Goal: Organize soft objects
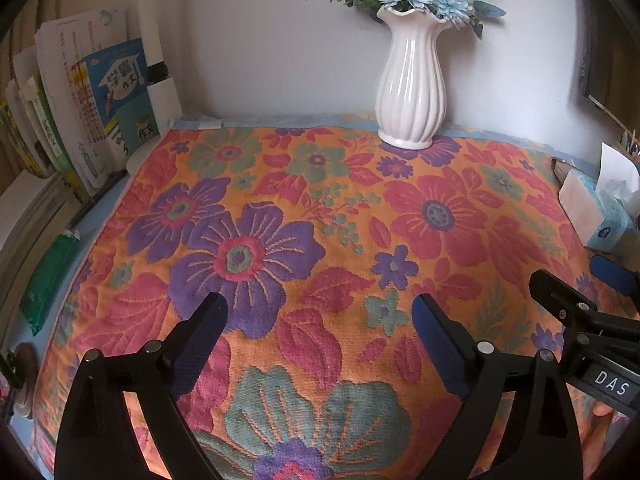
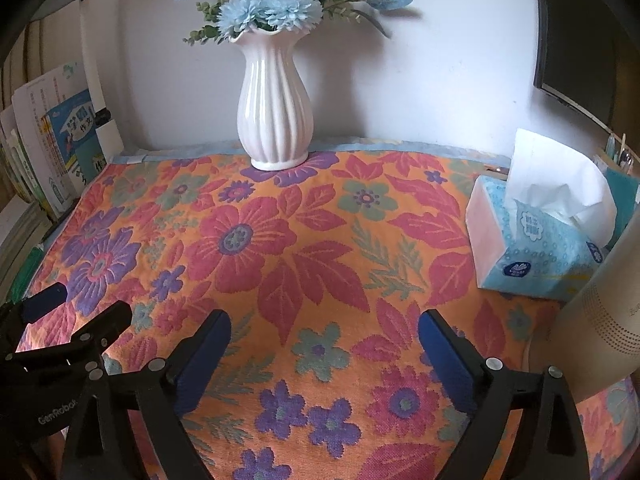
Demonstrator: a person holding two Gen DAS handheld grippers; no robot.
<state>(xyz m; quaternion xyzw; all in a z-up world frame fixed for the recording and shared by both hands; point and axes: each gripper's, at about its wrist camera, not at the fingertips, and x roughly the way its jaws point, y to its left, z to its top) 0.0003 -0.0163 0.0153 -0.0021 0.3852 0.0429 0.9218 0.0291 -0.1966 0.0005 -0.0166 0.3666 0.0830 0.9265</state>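
Note:
A large orange towel (image 1: 340,240) with red, purple and teal flowers lies spread flat over the desk; the right wrist view shows it as well (image 2: 320,248). My left gripper (image 1: 320,308) hovers over the towel's near part, jaws wide apart, nothing between them. My right gripper (image 2: 324,324) stands open the same way over the towel's near right part, also with nothing between its jaws. The right gripper (image 1: 592,308) shows at the right edge of the left wrist view, and the left gripper (image 2: 76,308) at the left edge of the right wrist view.
A white ribbed vase (image 1: 410,80) (image 2: 276,104) with blue flowers stands on the towel's far edge by the wall. A blue tissue box (image 2: 536,240) (image 1: 600,208) sits at the right. Books (image 1: 80,112) lean at the left, beside a green packet (image 1: 48,280). A beige cylinder (image 2: 604,320) stands near right.

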